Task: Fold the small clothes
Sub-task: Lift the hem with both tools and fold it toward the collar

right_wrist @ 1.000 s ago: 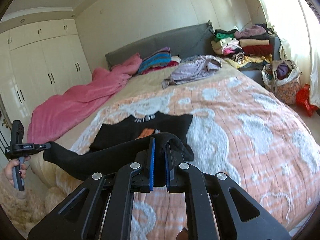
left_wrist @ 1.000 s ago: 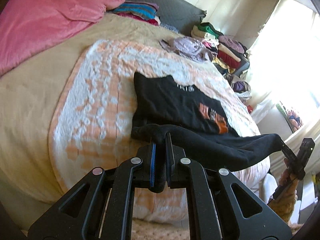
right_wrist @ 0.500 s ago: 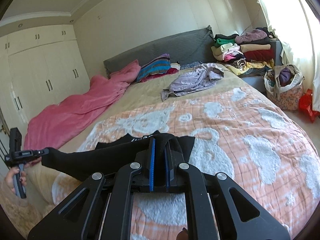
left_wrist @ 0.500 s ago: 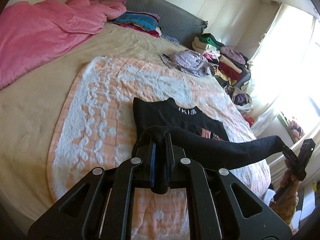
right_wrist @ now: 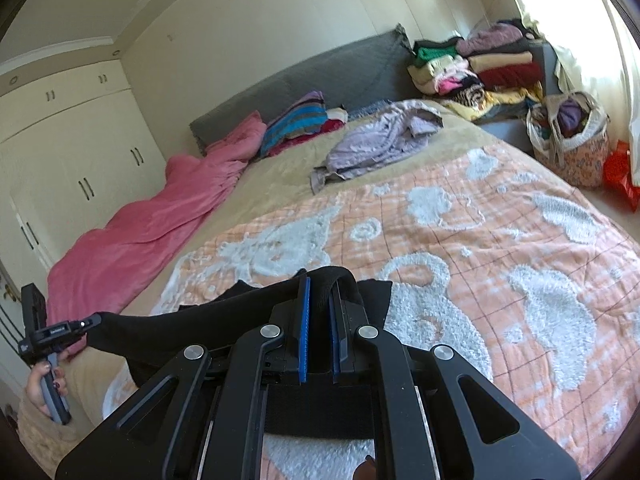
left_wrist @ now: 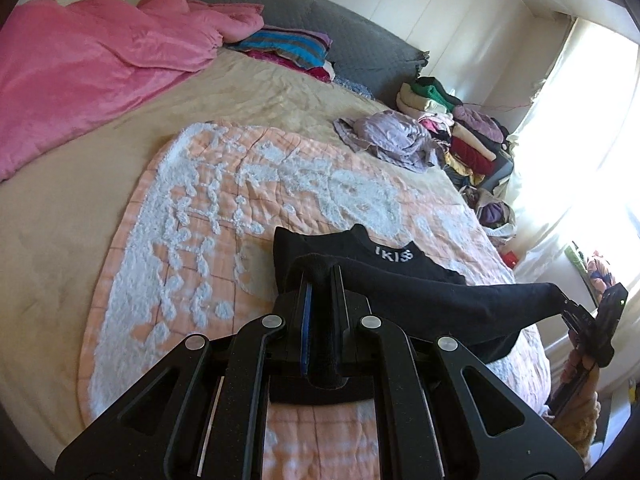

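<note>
Mid-fold: left gripper (left_wrist: 320,280) and right gripper (right_wrist: 319,292), fingers clamped on black T-shirt (left_wrist: 400,264) hem. Next: lay hem onto collar ahead, release.

free: quilt (left_wrist: 192,208) ahead | obstacle: lilac garment (left_wrist: 394,140) beyond

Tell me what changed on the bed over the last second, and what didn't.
Both hand-held grippers carried the lifted hem of the black printed T-shirt forward toward its collar, folding it over: the orange chest print, visible a second ago, is now covered. The left hand-held gripper and right hand-held gripper stayed clamped on the hem's two ends. The crumpled lilac garment and the pink blanket stayed where they were.
</note>
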The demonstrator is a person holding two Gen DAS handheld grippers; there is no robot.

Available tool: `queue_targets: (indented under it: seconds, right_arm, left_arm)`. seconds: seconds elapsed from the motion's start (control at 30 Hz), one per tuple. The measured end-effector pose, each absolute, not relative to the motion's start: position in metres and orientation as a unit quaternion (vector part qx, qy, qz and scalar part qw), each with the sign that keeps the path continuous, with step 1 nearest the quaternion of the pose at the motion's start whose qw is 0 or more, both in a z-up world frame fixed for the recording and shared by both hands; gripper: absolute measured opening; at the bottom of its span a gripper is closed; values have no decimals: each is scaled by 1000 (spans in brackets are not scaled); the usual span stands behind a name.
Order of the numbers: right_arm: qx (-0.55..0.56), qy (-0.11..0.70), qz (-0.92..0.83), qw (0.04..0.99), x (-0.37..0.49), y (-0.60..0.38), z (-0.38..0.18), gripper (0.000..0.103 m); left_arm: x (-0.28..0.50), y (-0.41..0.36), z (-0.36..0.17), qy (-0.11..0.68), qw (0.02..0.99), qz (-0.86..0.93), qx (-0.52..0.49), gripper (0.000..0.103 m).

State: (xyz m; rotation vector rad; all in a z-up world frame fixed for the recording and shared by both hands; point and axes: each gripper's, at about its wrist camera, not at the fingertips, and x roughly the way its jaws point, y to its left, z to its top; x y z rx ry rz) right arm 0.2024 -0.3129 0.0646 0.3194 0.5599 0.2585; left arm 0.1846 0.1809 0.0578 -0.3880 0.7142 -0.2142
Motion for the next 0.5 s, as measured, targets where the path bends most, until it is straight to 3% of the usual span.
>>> queue_targets:
  seconds: [0.5]
  right_arm:
    - [149,335,92,926,265,-311,15,7]
  left_arm:
    - [243,182,18,382,900,-95,-187,3]
